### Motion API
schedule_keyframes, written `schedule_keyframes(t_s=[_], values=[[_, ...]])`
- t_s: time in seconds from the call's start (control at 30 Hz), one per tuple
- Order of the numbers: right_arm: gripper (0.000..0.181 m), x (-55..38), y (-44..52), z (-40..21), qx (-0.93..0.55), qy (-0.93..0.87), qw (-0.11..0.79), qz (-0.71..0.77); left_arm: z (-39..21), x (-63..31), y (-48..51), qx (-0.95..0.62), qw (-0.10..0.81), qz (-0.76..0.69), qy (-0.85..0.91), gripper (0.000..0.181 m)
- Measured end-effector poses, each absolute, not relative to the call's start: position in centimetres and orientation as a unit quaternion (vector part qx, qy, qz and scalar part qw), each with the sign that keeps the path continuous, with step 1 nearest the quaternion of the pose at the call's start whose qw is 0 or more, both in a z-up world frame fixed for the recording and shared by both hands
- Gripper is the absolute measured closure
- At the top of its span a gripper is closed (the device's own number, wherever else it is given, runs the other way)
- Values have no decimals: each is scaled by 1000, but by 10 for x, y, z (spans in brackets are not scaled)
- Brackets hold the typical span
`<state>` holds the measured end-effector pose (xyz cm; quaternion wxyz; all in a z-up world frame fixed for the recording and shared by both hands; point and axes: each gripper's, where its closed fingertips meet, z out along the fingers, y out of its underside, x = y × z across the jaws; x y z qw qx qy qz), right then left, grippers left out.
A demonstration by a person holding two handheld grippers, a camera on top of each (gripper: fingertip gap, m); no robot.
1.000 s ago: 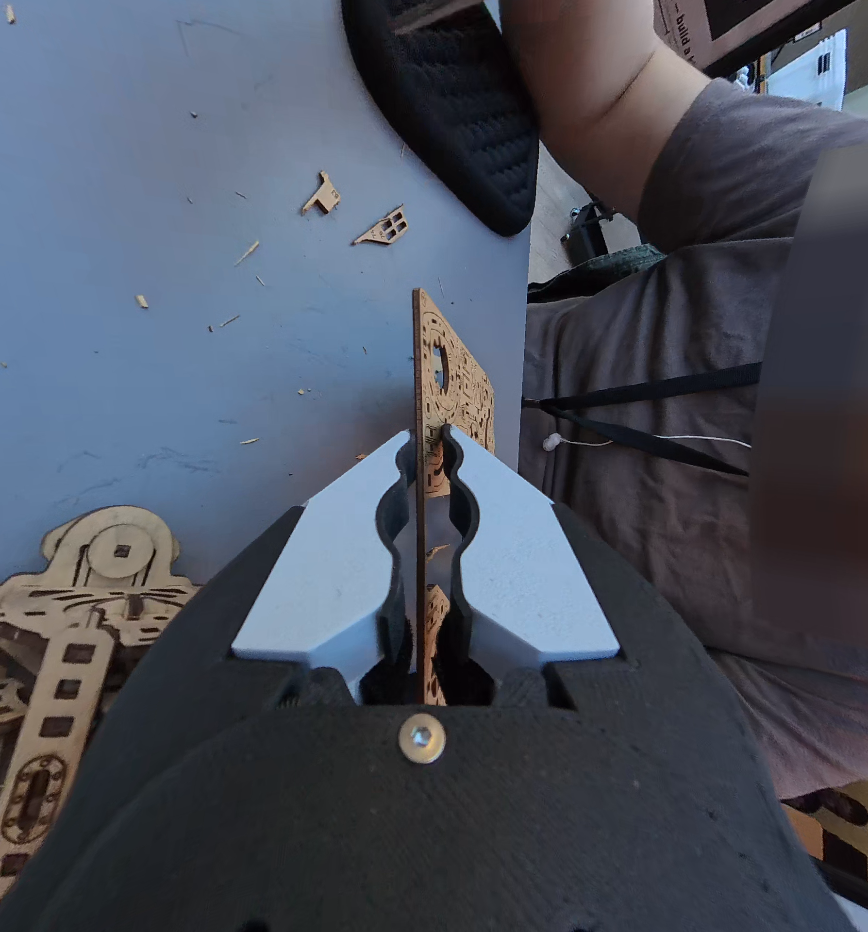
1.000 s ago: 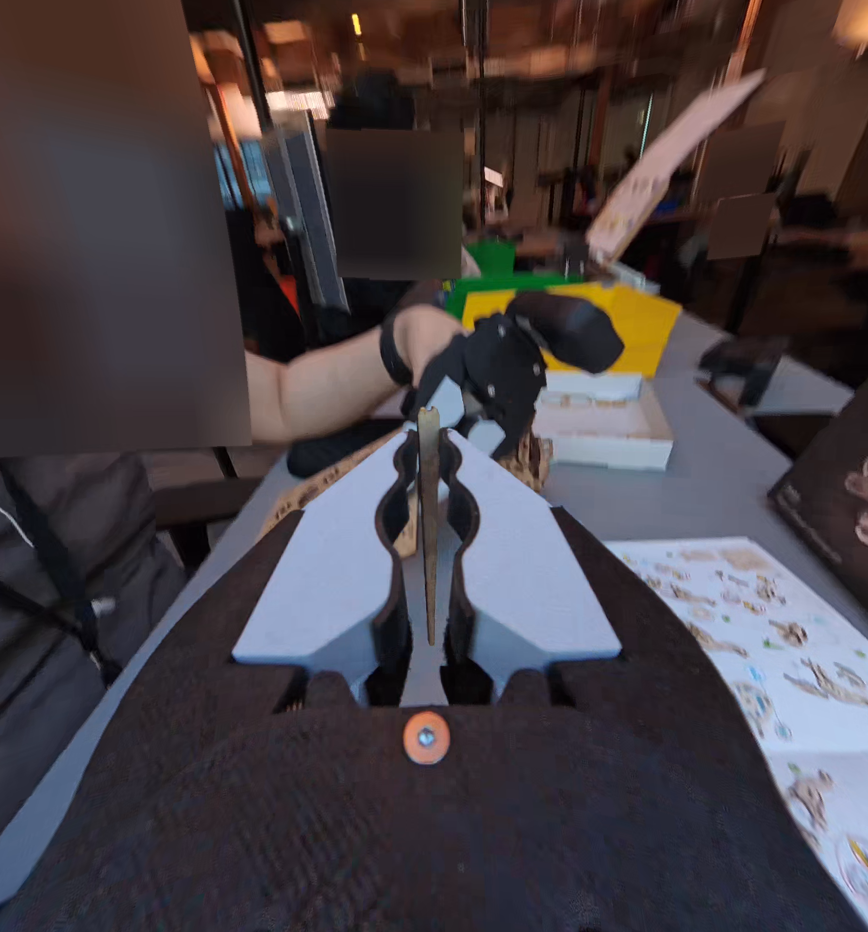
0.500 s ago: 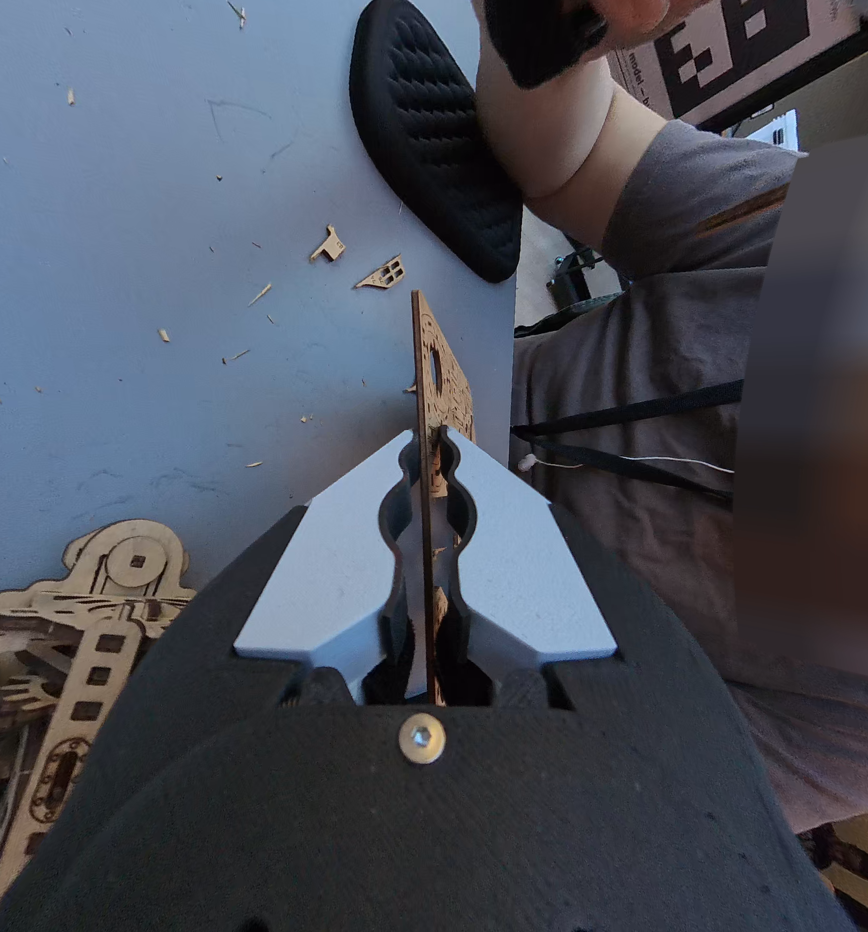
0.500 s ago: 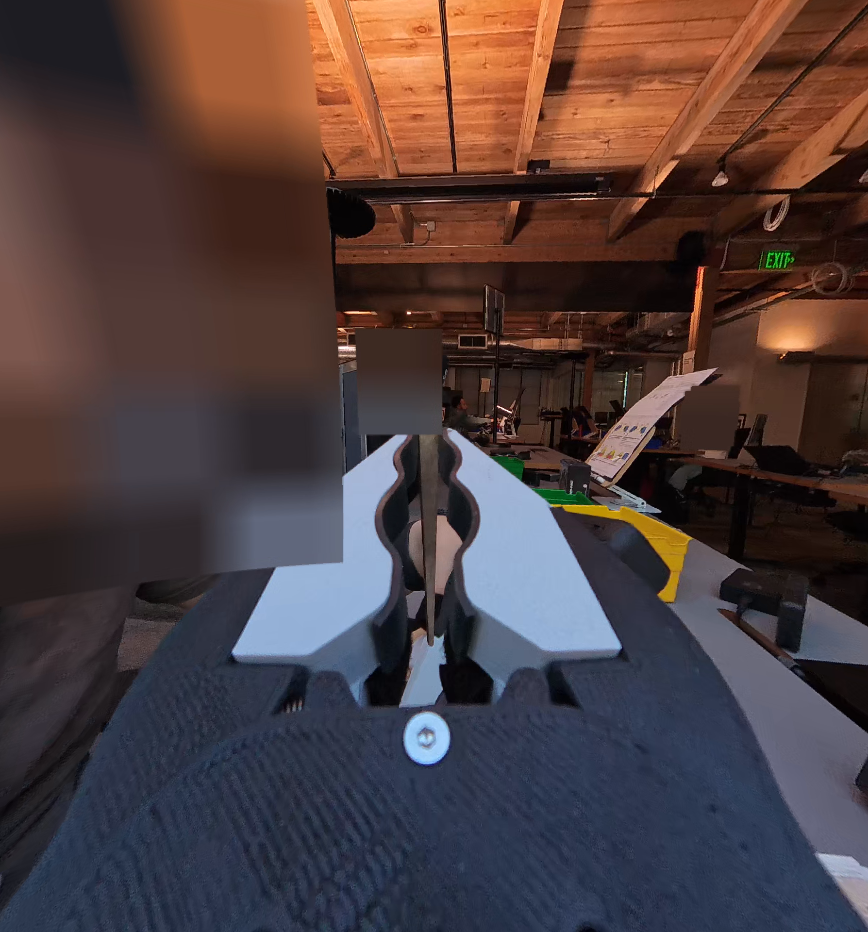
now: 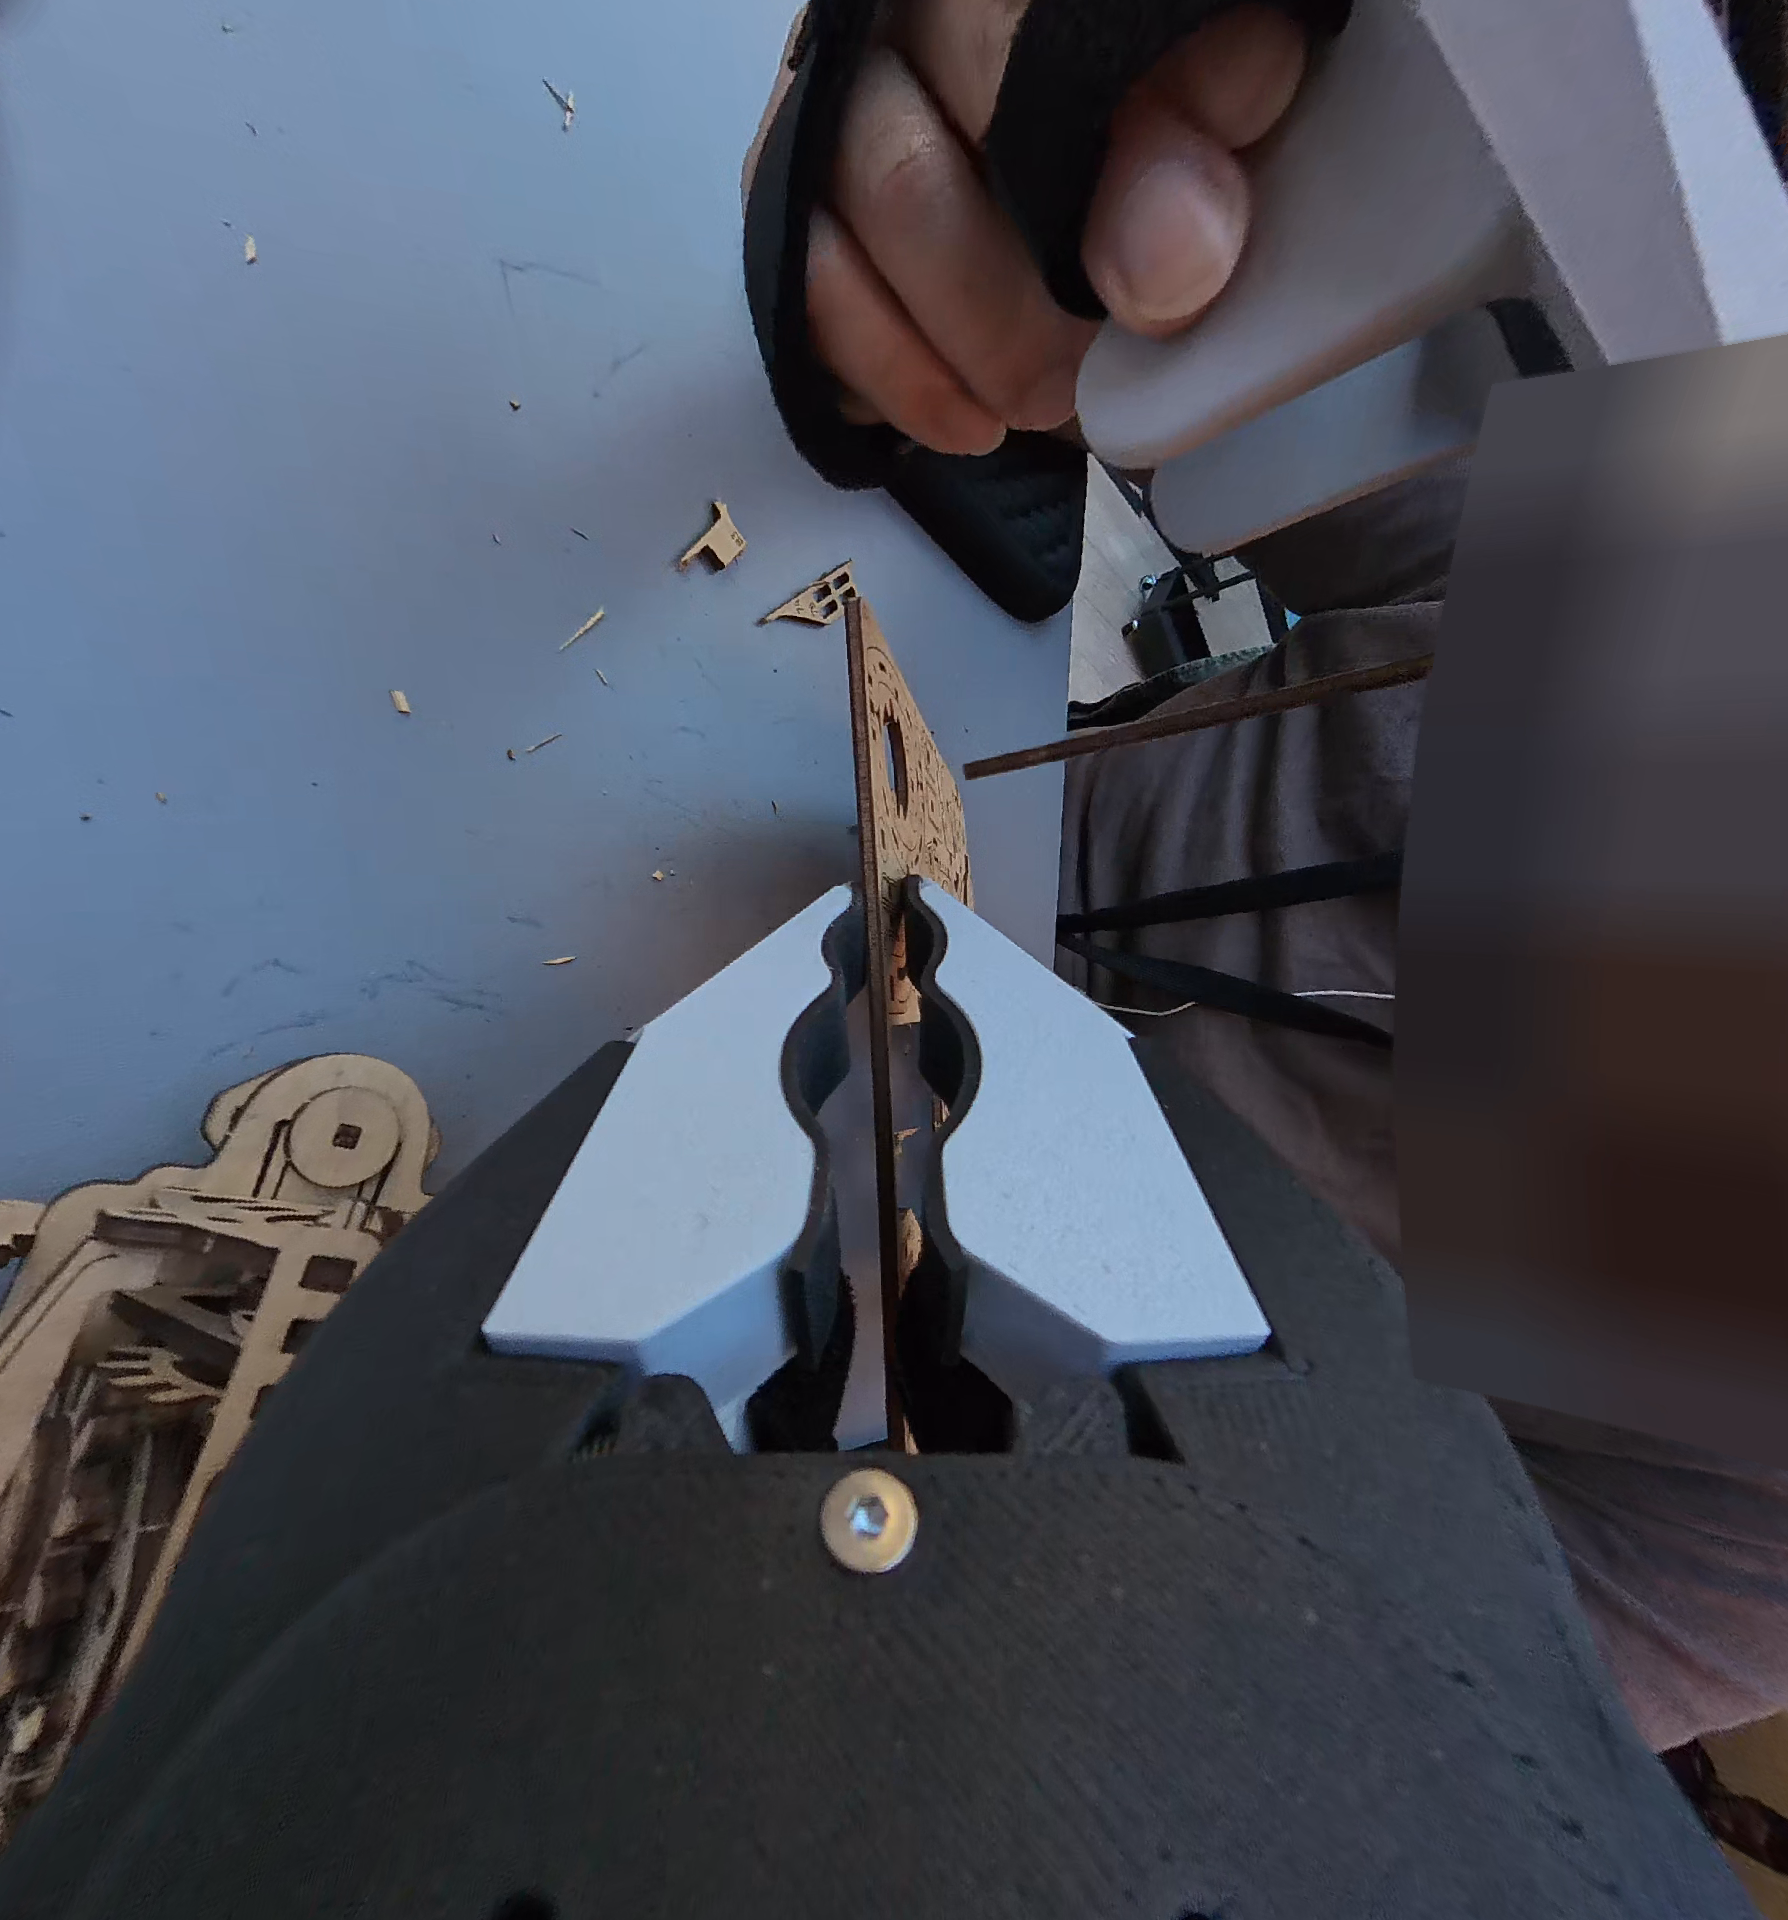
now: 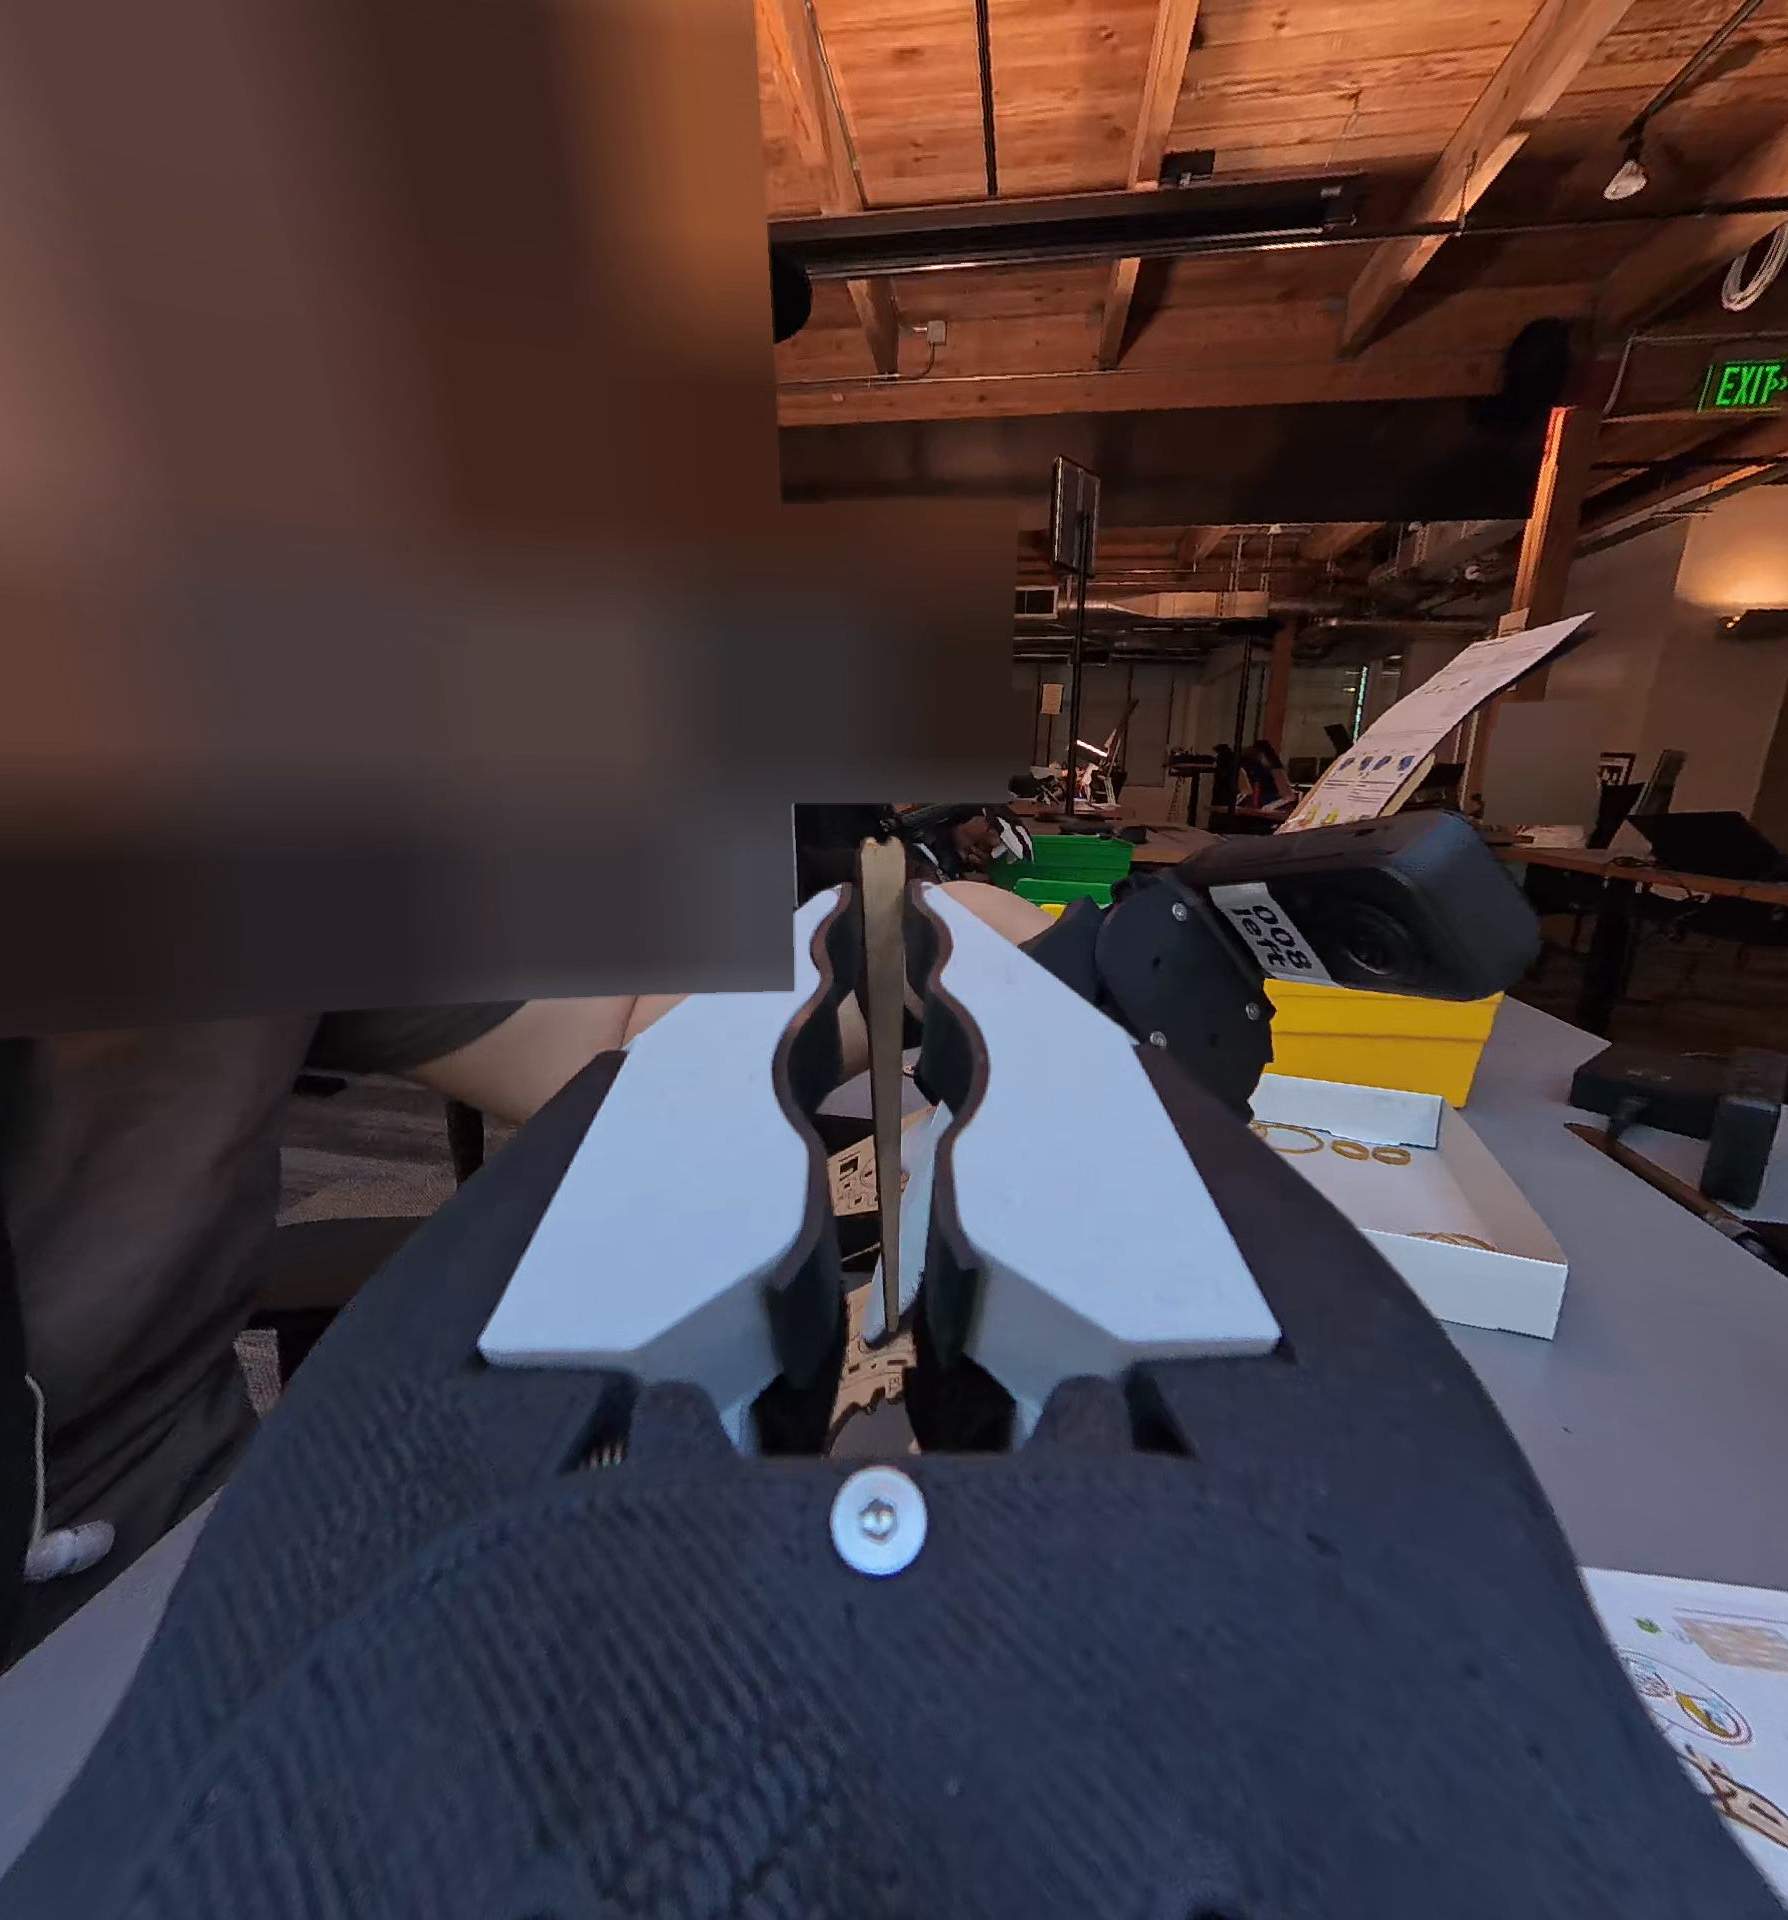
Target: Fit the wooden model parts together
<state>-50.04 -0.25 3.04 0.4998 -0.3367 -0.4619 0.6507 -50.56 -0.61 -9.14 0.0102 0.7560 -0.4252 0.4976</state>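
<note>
My left gripper (image 5: 882,891) is shut on a thin engraved wooden panel (image 5: 911,769), held upright and edge-on above the blue-grey table (image 5: 298,468). My right gripper (image 6: 885,899) is shut on a thin wooden part (image 6: 882,1039), also seen edge-on. In the left wrist view that part shows as a dark thin strip (image 5: 1191,717) coming in from the right, its end just right of the panel; I cannot tell if they touch. A hand (image 5: 931,260) on the right gripper's grey handle is above. A partly built wooden model (image 5: 142,1299) lies at lower left.
A black wrist rest (image 5: 994,530) lies at the table edge, with wood scraps (image 5: 713,535) beside it. The right wrist view shows the left gripper's camera (image 6: 1389,925), a white box (image 6: 1409,1216), a yellow bin (image 6: 1378,1029) and an instruction sheet (image 6: 1752,1714). A person's torso is close on the right (image 5: 1233,1039).
The right gripper tilted up from the table and came in close. Its hand and the edge of its wooden part now show beside the left gripper's panel. Both grips have held.
</note>
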Motion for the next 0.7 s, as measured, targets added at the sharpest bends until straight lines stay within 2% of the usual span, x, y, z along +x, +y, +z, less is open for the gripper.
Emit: schedule_keyframes(t_s=[0.03, 0.7], values=[[175, -501, -3, 31, -334, -461, 504, 649, -92, -506, -6, 756, 11, 497, -425, 177], [175, -516, -7, 19, -327, -497, 511, 620, -91, -506, -7, 749, 13, 503, -431, 177]])
